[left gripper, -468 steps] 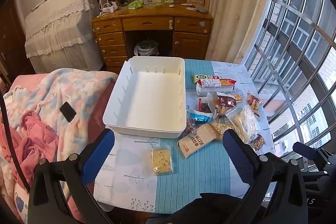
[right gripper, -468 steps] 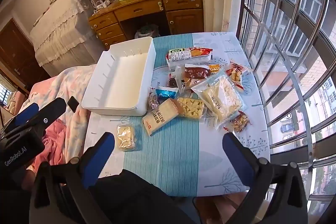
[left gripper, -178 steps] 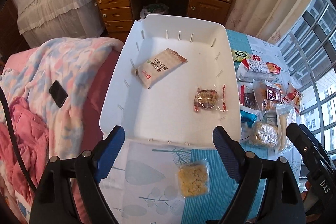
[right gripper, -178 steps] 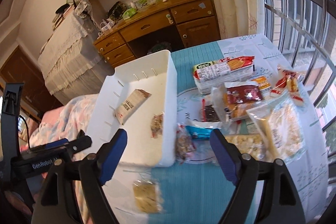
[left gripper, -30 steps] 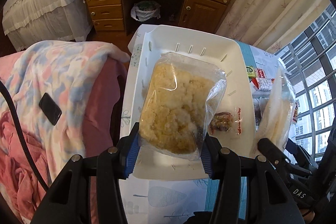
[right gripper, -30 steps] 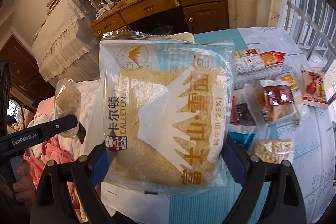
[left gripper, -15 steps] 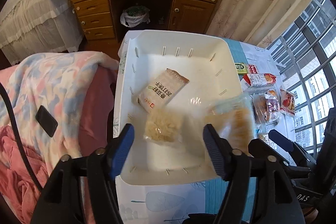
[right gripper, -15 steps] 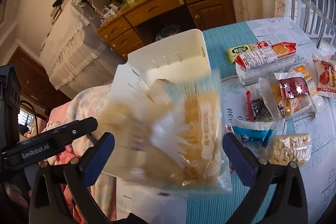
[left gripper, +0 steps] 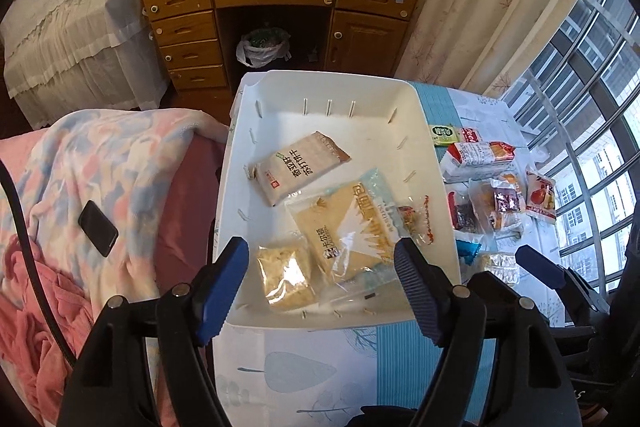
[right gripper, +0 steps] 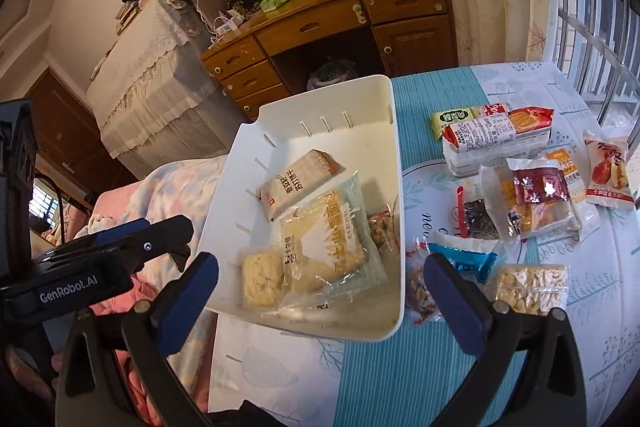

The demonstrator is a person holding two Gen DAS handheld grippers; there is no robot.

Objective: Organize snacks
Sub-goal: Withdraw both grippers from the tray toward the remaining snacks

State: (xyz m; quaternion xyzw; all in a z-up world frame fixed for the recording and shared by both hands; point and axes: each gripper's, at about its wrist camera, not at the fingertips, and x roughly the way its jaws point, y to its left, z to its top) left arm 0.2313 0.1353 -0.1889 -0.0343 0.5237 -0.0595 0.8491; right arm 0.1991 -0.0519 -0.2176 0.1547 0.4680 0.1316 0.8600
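Landmark: the white bin [left gripper: 434, 163], a smooth rigid plastic tray with slotted walls, is taken as reference.
Left gripper [left gripper: 322, 281]: jaws are opening above the bin's near wall; nothing is pinched between the ribbed blue pads.
Right gripper [right gripper: 320, 301]: jaws are spread fully wide over the bin's near right corner, and nothing is held.
Snacks inside the bin: a flat paper-look cracker pack [left gripper: 298, 167] lies mid-floor; a large glossy bread bag [left gripper: 352, 227] lies nearer, overlapping a small clear rice-cake pack [left gripper: 284, 275] at the near wall; a small crinkly red-edged sachet [left gripper: 414, 217] rests against the right wall.
Snacks outside the bin: crinkled foil and film packets [right gripper: 532, 195] are scattered to its right on the printed tablecloth [right gripper: 400, 379].
Risk, judged: slick film bags may slip or be crushed if pinched at a puffed middle.
Risk, judged: the piled near corner may spill over the low wall if more is dropped there.
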